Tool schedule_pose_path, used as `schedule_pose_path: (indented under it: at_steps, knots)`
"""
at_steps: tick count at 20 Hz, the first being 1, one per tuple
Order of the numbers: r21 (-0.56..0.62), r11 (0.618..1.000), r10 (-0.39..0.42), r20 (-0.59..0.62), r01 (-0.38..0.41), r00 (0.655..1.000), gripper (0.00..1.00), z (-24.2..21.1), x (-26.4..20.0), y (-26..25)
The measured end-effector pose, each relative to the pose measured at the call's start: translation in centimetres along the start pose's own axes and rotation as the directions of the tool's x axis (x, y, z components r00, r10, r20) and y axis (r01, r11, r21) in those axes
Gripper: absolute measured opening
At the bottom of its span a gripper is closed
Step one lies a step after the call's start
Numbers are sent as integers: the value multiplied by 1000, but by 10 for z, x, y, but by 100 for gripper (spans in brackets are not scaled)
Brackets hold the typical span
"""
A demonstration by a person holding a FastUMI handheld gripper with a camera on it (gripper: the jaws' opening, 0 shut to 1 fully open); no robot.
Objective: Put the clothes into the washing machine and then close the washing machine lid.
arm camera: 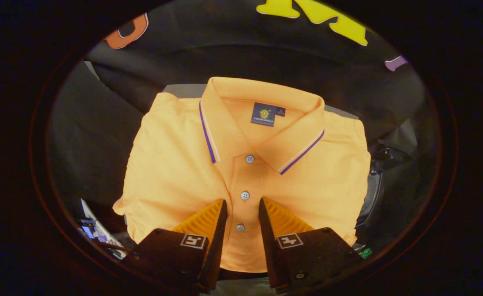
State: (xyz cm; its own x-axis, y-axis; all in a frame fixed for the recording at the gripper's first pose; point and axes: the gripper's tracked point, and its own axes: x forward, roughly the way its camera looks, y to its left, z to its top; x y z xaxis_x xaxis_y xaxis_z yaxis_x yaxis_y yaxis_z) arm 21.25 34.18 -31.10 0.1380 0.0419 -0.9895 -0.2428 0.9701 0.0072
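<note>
A folded orange polo shirt (175, 172) lies flat just ahead of me, its collar trimmed with purple and white stripes and pointing away. A dark label sits inside the neck. My gripper (243, 201) is open, with a narrow gap between the fingers. The fingers (208, 220) rest over the shirt's lower front, one on each side of the button placket (245, 195). The cloth between them looks flat and unpinched.
The shirt rests on a grey surface (182, 89) that peeks out behind its shoulders. A dark curved object (375, 185) stands close by the shirt's right side; I cannot tell what it is. Small items (95, 232) lie off the lower left corner. Black cloth hangs behind.
</note>
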Motion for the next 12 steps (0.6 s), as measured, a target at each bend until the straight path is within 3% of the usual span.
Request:
schedule_pose_path:
  at_steps: [6,12]
  knots:
    - [-6,999,32,-14,-32,999,21,0,-1,-10]
    - [-29,999,36,-37,-37,999,14,4,-3,-15]
